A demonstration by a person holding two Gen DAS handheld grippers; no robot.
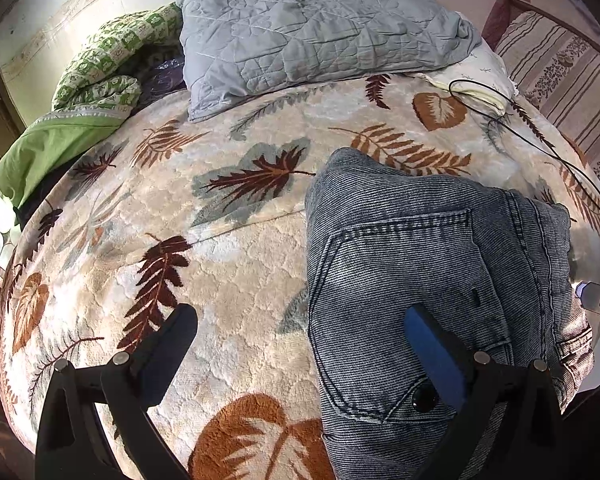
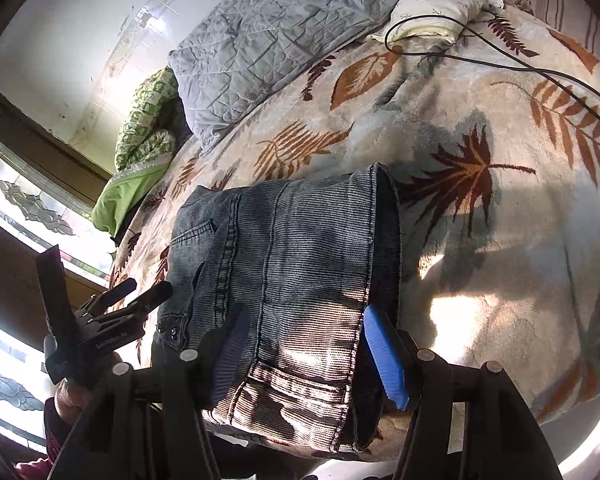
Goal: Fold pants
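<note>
The pants [image 1: 432,280], grey-blue denim, lie already folded into a compact bundle on the leaf-patterned blanket [image 1: 228,264] of the bed, toward the near edge, at about 4 o'clock in the left wrist view and around 6 o'clock in the right wrist view, where the hem end [image 2: 300,392] hangs close to the bed's edge. The left hand-held gripper [image 1: 300,344] is spread wide, one finger over bare blanket and the other over the back pocket [image 1: 388,312], gripping nothing. The right hand-held gripper [image 2: 304,360] is also wide, its two blue pads either side of the top layer near the hem without visibly pinching it. The main risk, as I judge it, is that closing here catches only the upper layer, so a lift or pull would peel the fold open rather than move the whole bundle. Stiff denim tends to spring back, and the raised fold at 12 o'clock of the bundle [image 1: 360,168] looks puffy, so it may relax unless pressed flat. The plush blanket could drag and bunch under a sliding finger, skewing the edges. With the hem so near the bed's edge, a tug toward 6 o'clock might slide the bundle off. The black cable [image 1: 540,136] at 2 o'clock lies well apart and seems unlikely to snag
</note>
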